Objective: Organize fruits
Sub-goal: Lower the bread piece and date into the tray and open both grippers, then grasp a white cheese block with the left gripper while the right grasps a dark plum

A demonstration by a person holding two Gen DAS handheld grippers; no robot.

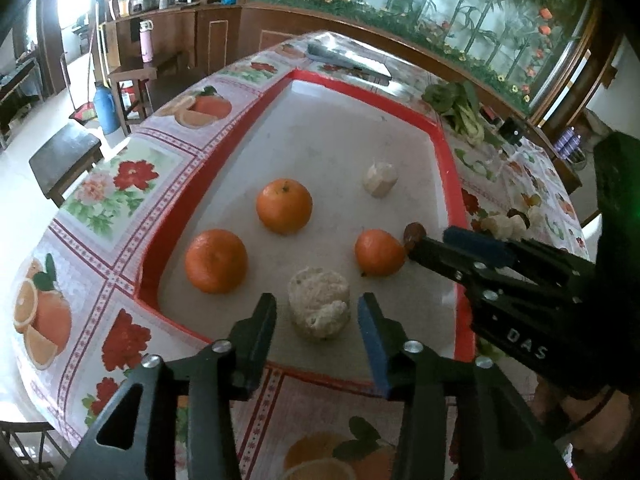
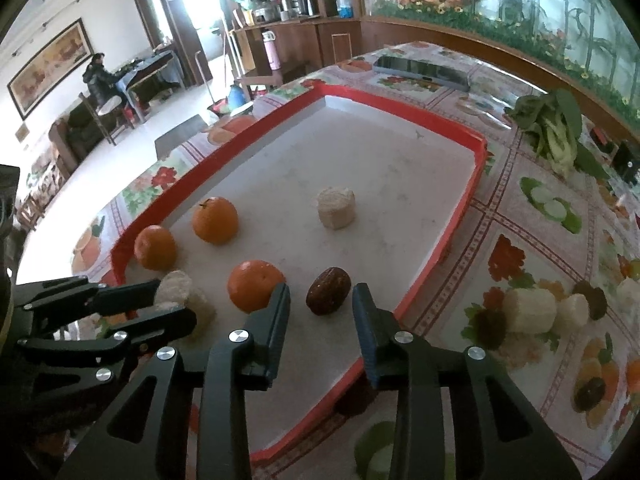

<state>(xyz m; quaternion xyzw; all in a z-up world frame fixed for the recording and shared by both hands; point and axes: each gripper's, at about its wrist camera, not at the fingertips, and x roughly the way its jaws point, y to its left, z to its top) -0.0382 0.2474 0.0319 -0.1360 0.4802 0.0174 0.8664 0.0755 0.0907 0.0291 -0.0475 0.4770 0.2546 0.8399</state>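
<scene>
A red-rimmed white tray (image 1: 452, 168) (image 2: 478, 152) lies on the flowered tablecloth. In it sit three oranges (image 1: 284, 206) (image 1: 216, 261) (image 1: 379, 252), a far pale chunk (image 1: 380, 179) (image 2: 337, 208), a near pale chunk (image 1: 318, 304) (image 2: 180, 292) and a brown date (image 2: 328, 290) (image 1: 414, 234). My left gripper (image 1: 316, 304) (image 2: 176, 300) straddles the near pale chunk, with a small gap on each side: open. My right gripper (image 2: 320, 296) (image 1: 430, 240) has the date resting on the tray floor between its fingers, pads not pressing: open. The third orange (image 2: 255, 285) lies just left of the right gripper's left finger.
More pale chunks and dates (image 2: 528, 310) (image 1: 504, 224) lie on the cloth right of the tray. Leafy greens (image 2: 556, 132) (image 1: 460, 112) lie beyond them. A dark flat device (image 2: 420, 68) (image 1: 348, 62) rests behind the tray. A person (image 2: 98, 76) sits far off.
</scene>
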